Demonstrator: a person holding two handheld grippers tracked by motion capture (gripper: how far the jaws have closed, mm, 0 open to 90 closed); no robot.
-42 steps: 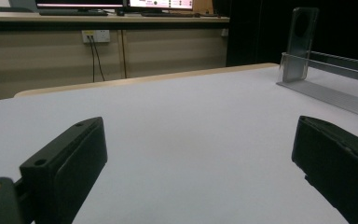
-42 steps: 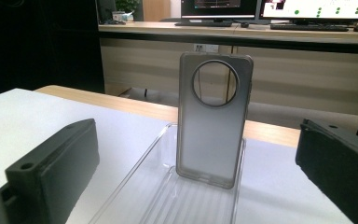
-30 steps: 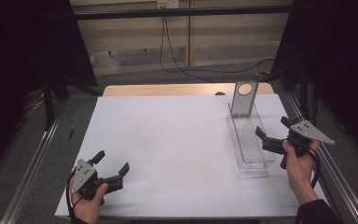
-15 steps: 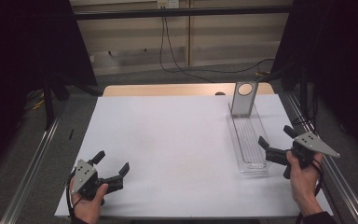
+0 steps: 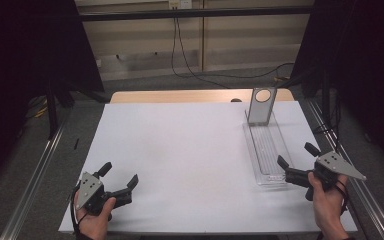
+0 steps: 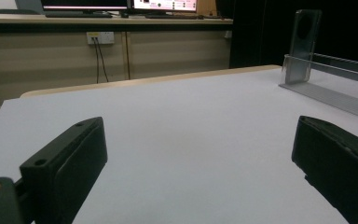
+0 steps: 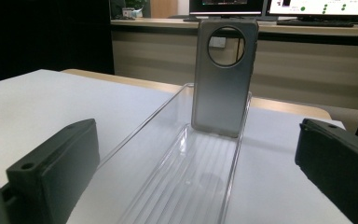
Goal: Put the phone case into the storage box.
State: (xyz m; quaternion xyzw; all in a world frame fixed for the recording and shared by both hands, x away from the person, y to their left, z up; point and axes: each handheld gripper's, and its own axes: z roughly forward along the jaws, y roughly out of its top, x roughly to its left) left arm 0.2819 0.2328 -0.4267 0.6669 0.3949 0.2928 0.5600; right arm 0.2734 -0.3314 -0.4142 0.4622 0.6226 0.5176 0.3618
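A clear plastic tray (image 5: 267,152) lies lengthwise on the right side of the white table (image 5: 180,150). A grey phone case (image 5: 260,106) with a round camera hole stands upright at the tray's far end (image 7: 223,77). My right gripper (image 5: 300,159) is open at the tray's near end, its jaws spread either side of the tray (image 7: 191,186) in the right gripper view. My left gripper (image 5: 119,176) is open near the table's front left corner, nothing between its jaws. The left gripper view has the case (image 6: 304,44) and the tray (image 6: 335,95) far off at right.
A wooden strip (image 5: 200,96) runs along the table's far edge. Metal frame rails (image 5: 35,170) flank both sides. Cables (image 5: 190,55) hang by the back wall. Monitors (image 7: 317,7) stand on a bench behind.
My right gripper has moved down toward the table's front edge, from beside the tray's middle to its near end. The left gripper has stayed in place.
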